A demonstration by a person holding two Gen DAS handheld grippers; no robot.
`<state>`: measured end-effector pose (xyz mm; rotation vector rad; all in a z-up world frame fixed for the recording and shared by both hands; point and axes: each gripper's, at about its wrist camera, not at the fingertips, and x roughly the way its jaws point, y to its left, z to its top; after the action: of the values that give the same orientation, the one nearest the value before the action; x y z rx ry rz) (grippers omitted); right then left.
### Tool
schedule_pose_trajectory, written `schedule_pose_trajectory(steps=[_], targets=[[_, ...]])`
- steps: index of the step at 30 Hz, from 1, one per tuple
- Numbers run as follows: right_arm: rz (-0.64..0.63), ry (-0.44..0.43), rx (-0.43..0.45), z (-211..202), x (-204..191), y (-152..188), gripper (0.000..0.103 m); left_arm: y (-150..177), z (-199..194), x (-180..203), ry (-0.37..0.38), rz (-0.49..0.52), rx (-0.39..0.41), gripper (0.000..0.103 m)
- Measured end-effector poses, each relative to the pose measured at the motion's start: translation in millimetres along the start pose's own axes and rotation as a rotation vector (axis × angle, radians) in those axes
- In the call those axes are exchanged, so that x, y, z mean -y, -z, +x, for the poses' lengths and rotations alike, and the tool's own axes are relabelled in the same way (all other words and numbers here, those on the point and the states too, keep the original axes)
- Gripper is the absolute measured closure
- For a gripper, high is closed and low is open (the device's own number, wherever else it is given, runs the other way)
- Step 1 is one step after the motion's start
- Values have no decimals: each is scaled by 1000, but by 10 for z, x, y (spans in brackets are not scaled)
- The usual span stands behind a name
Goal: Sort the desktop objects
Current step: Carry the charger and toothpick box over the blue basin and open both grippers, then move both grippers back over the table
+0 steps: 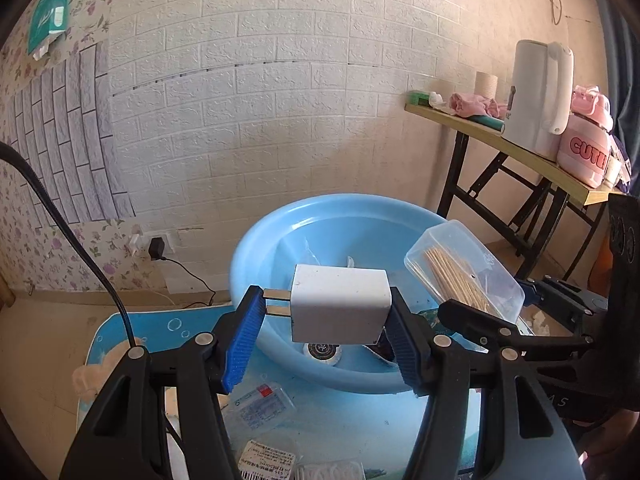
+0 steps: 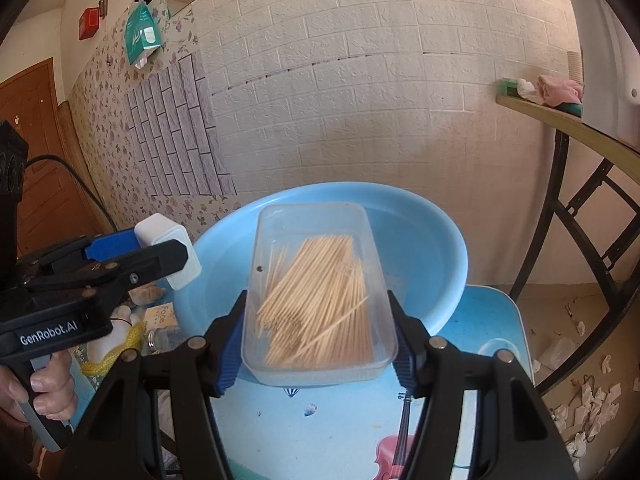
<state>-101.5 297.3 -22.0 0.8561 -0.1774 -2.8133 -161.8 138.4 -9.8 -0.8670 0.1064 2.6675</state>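
My left gripper (image 1: 326,312) is shut on a white plug adapter (image 1: 339,303), its two metal prongs against the left pad, held above the near rim of a light blue basin (image 1: 280,240). My right gripper (image 2: 318,332) is shut on a clear plastic box of toothpicks (image 2: 318,292), held over the same blue basin (image 2: 432,248). The toothpick box (image 1: 466,270) and the right gripper show at the right of the left wrist view. The left gripper (image 2: 160,256) with the adapter (image 2: 172,248) shows at the left of the right wrist view, a hand (image 2: 48,388) on its grip.
The basin holds a round dark-lidded tin (image 1: 322,352) and clear wrappers. On the blue picture mat (image 2: 492,320) lie sachets (image 1: 256,400), a yellow net (image 2: 116,348) and a small jar (image 2: 162,338). A folding table (image 1: 520,152) at right carries a white kettle (image 1: 538,96) and a pink box (image 1: 586,152).
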Motion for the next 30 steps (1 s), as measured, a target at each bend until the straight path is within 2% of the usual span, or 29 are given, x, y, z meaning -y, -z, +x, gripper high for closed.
schedule_pose_trajectory(steps=[8,13,18,22,30], targets=[[28,1,1,97,103,-27,41,46,215,113,1,40,-59,42],[33,-20,-22,173,101,-5,40,66,154,61,-19,34,-49,32],[27,-14,-13,91,53,42,40,158,59,-29,-36,11,-58,31],[9,4,-15,3,31,59,40,252,-4,-116,-59,-9,-74,26],[-5,48,-26,-171,-48,130,39,480,-182,-269,-91,-25,-97,25]])
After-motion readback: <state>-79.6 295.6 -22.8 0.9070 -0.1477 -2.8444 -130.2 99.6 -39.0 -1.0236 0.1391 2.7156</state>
